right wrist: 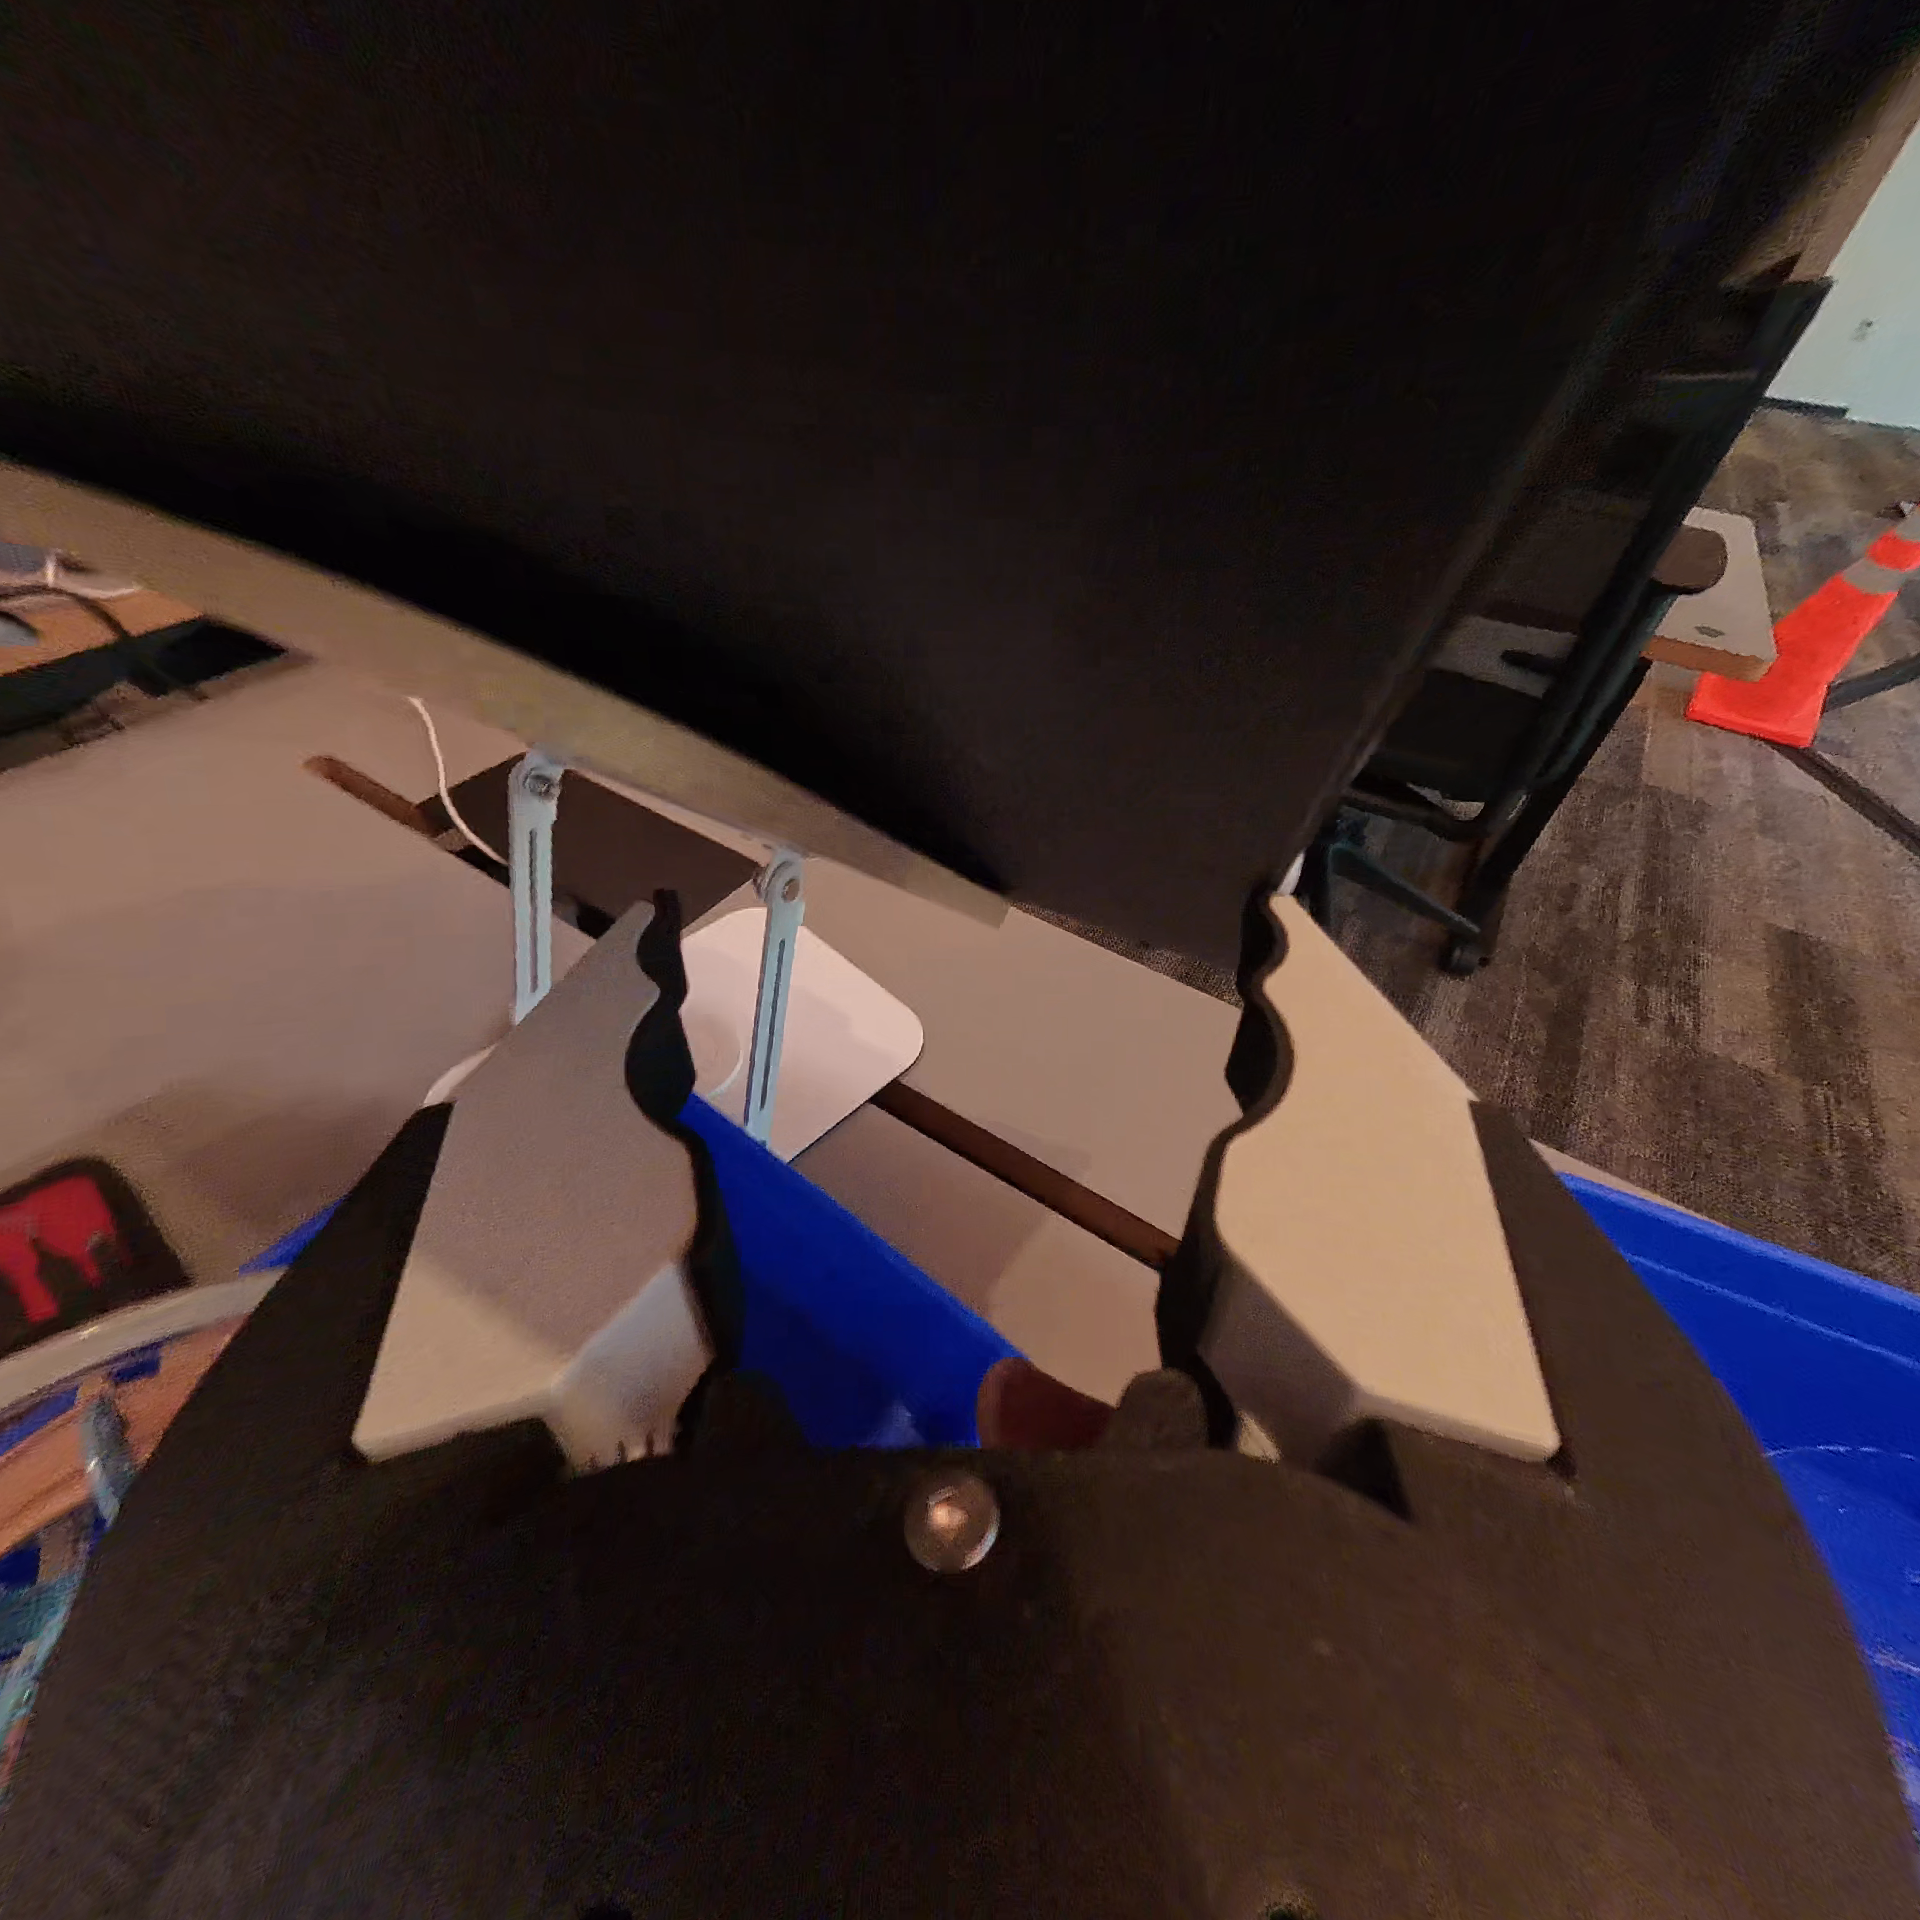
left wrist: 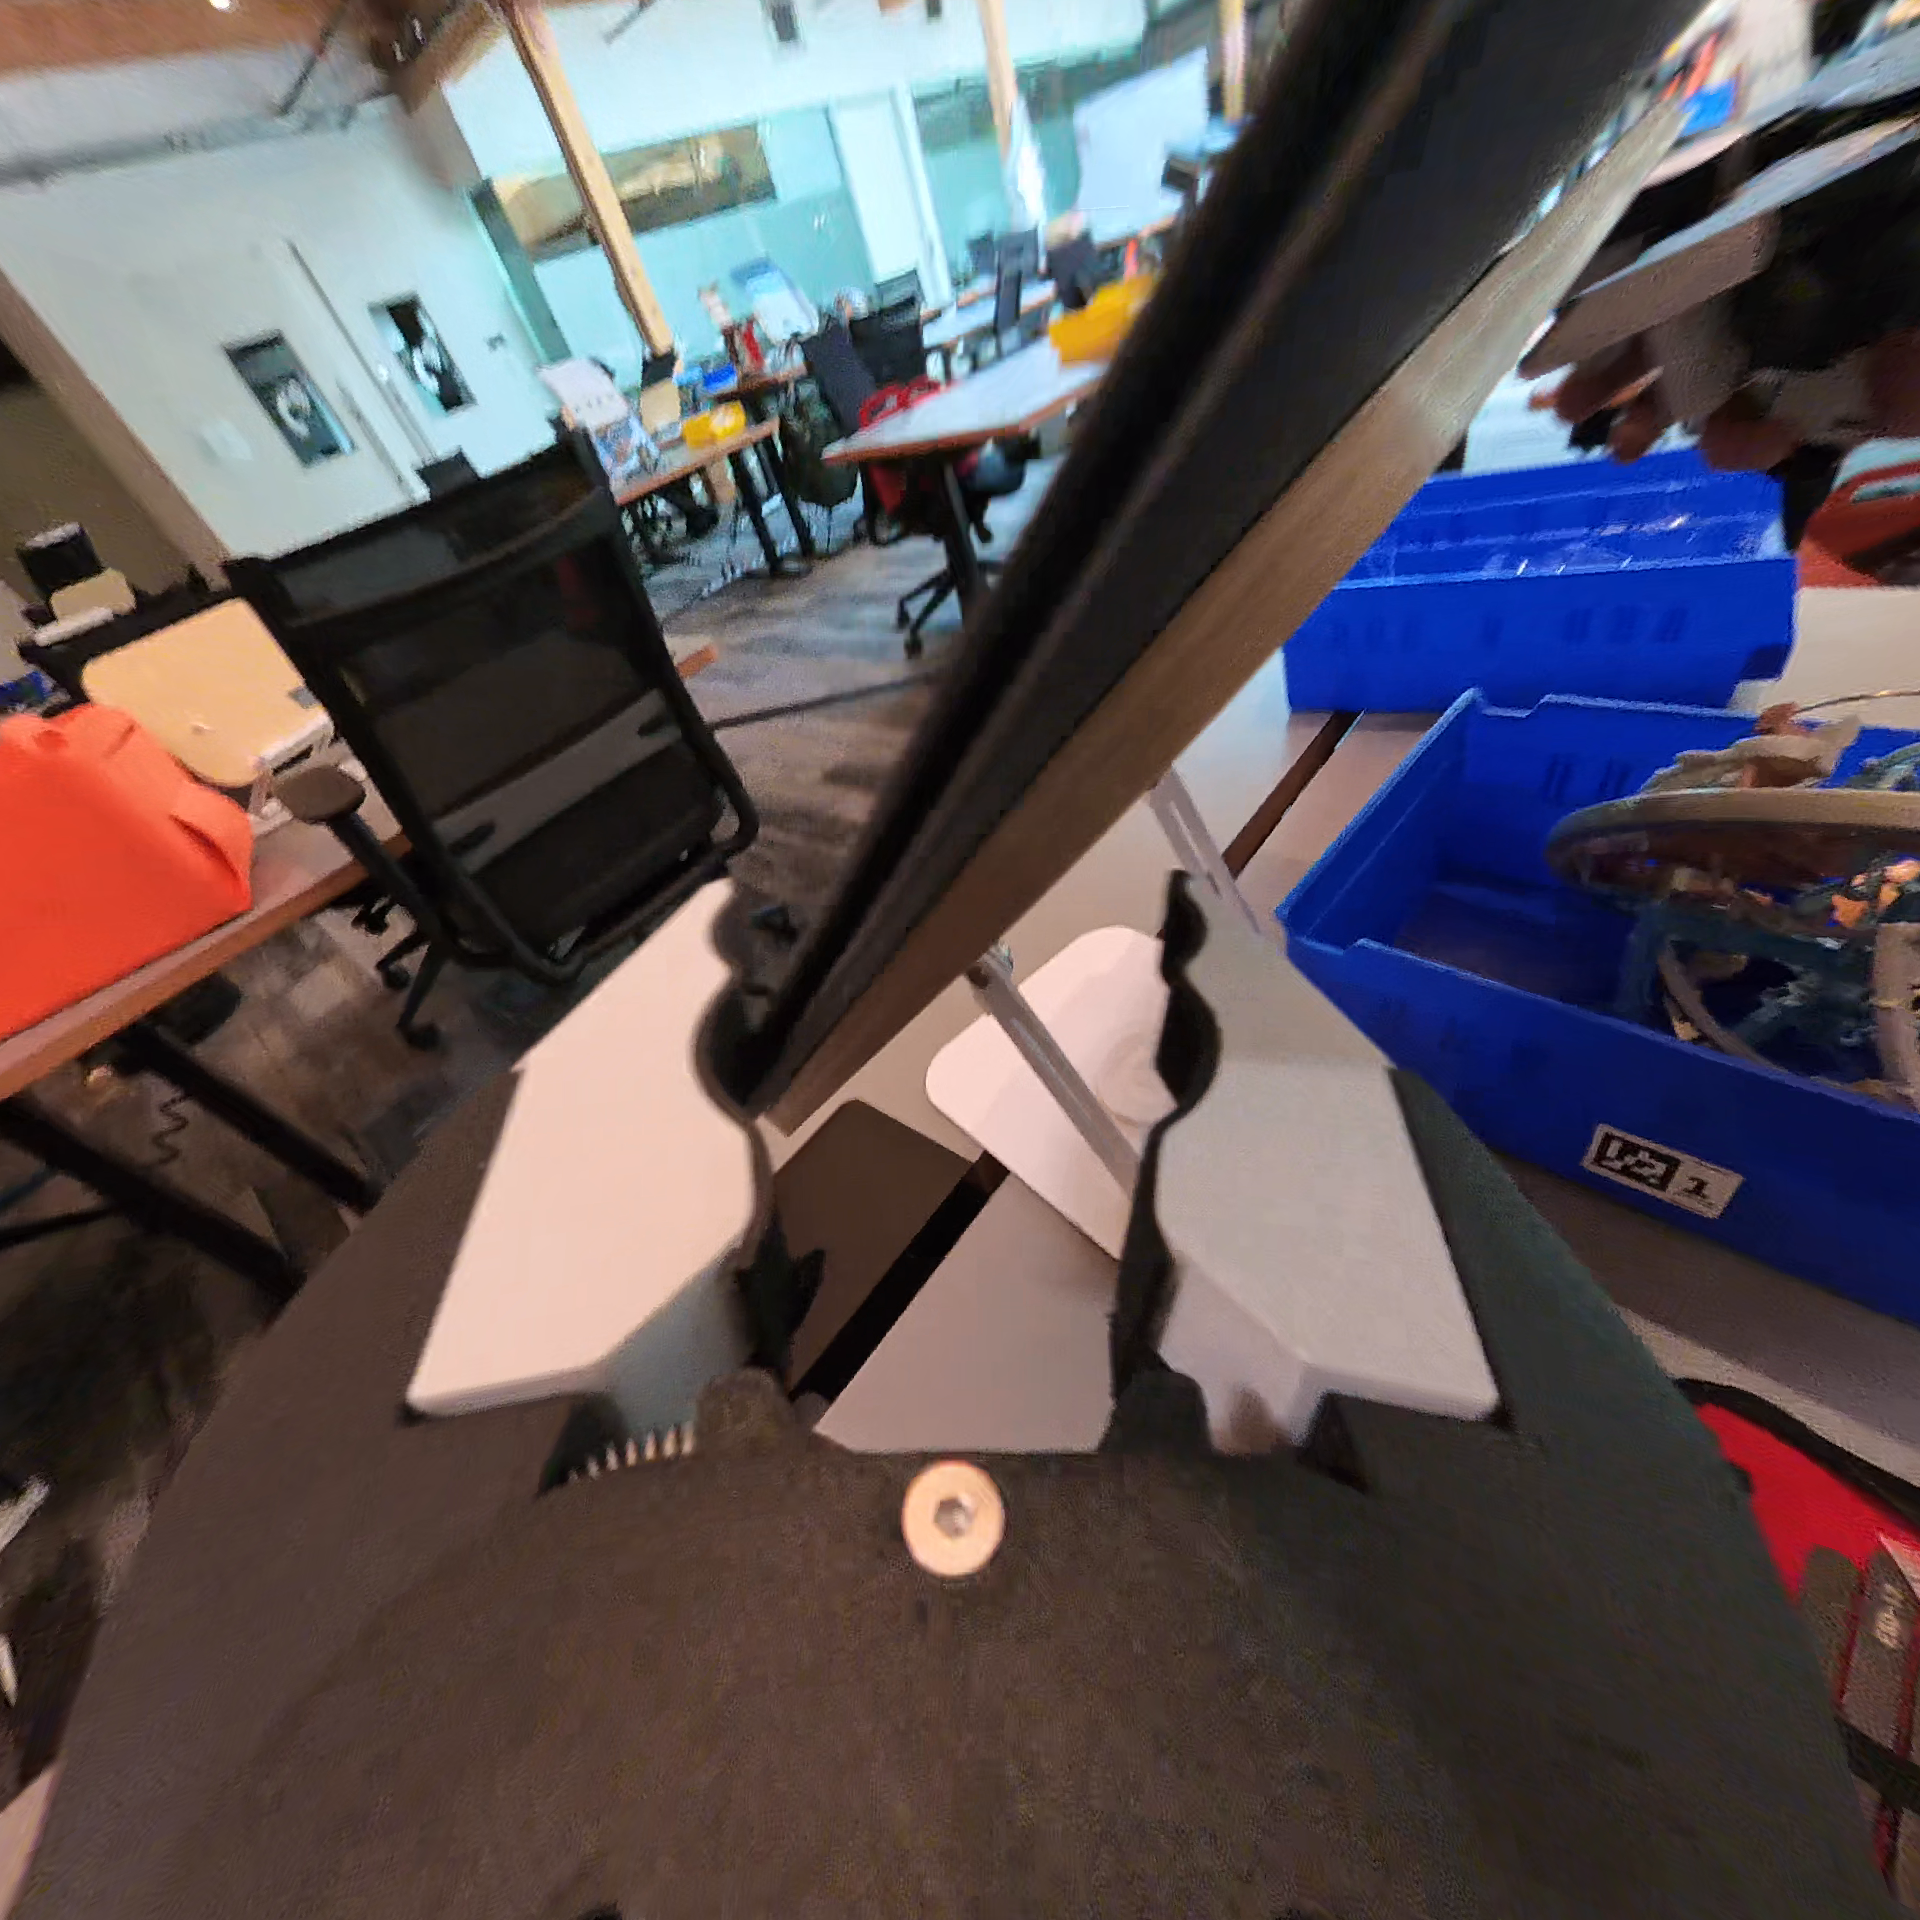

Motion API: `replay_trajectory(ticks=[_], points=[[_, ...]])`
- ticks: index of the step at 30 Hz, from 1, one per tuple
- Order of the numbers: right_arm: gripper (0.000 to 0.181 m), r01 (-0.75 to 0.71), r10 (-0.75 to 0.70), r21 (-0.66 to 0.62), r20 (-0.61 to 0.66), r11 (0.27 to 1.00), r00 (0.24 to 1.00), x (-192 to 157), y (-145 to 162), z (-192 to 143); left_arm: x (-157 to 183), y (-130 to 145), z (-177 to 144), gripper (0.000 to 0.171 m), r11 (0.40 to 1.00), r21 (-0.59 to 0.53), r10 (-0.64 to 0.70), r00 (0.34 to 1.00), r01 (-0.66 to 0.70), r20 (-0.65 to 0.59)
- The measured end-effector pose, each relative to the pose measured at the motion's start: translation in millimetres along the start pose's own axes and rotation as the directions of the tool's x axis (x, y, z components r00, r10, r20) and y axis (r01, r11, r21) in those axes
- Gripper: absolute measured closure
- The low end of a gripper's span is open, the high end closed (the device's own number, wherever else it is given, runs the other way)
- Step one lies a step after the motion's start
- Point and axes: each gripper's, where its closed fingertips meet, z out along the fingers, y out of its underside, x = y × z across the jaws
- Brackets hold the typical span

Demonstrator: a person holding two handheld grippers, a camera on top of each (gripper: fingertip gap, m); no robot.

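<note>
Your left gripper (left wrist: 951, 1013) has its fingers spread, with the lower corner of a tilted dark panel (left wrist: 1174, 499) in the gap; that corner lies against the inner edge of the left finger (left wrist: 613, 1153) and stands clear of the right one. Just beyond the tips, a white stand plate (left wrist: 1049, 1081) with slotted metal struts (left wrist: 1060, 1081) rests on the grey table (left wrist: 1299, 717). To the right sit two blue bins, the nearer (left wrist: 1455, 1070) holding a clutter of metal parts, the farther (left wrist: 1538, 613) behind it. A black office chair (left wrist: 488, 727) stands across the floor, and an orange object (left wrist: 104, 862) lies on a desk to the left.

Your right gripper (right wrist: 961, 914) is also wide open, holding nothing. Its right fingertip (right wrist: 1262, 935) reaches up beside the panel's (right wrist: 935, 416) lower edge; whether it touches I cannot tell. Below the fingers lies the blue bin (right wrist: 831, 1278), with the struts (right wrist: 774, 997) and white plate (right wrist: 842, 1029) behind. An orange cone (right wrist: 1829, 644) lies on the far floor.
</note>
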Motion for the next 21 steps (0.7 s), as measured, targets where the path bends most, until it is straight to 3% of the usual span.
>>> replay_trajectory(ticks=[2,3,5,8,10,12,17,21], points=[[0.083,-0.036,0.036,0.008,0.028,0.999,0.999,7,-3,8,4,-2,-8,0.132,0.998,0.016,0.06,0.998,-0.06,0.026],[0.118,-0.04,0.039,0.007,0.09,0.999,0.995,0,-4,13,13,-5,-9,0.138,0.996,0.028,0.081,0.997,-0.081,0.005],[0.129,0.013,-0.01,-0.021,0.125,1.0,0.992,-12,1,29,35,-10,-8,0.146,0.989,0.025,0.149,0.988,-0.148,-0.035],[0.123,0.087,-0.068,-0.114,0.16,0.99,0.985,-32,19,58,60,-17,-6,0.152,0.979,0.0,0.201,0.979,-0.201,-0.043],[0.12,0.072,-0.037,-0.193,0.179,0.979,0.983,-35,33,67,74,-20,-4,0.153,0.98,-0.024,0.197,0.98,-0.198,-0.035],[0.124,0.063,-0.027,-0.193,0.182,0.979,0.983,-31,36,64,89,-24,-1,0.147,0.984,-0.045,0.174,0.984,-0.175,-0.028],[0.136,0.097,-0.051,-0.209,0.213,0.973,0.976,-35,43,28,132,-35,13,0.136,0.979,-0.125,0.156,0.987,-0.158,-0.032],[0.137,0.136,-0.091,-0.195,0.222,0.971,0.971,-43,41,-2,173,-44,33,0.114,0.967,-0.209,0.137,0.989,-0.148,-0.063]])
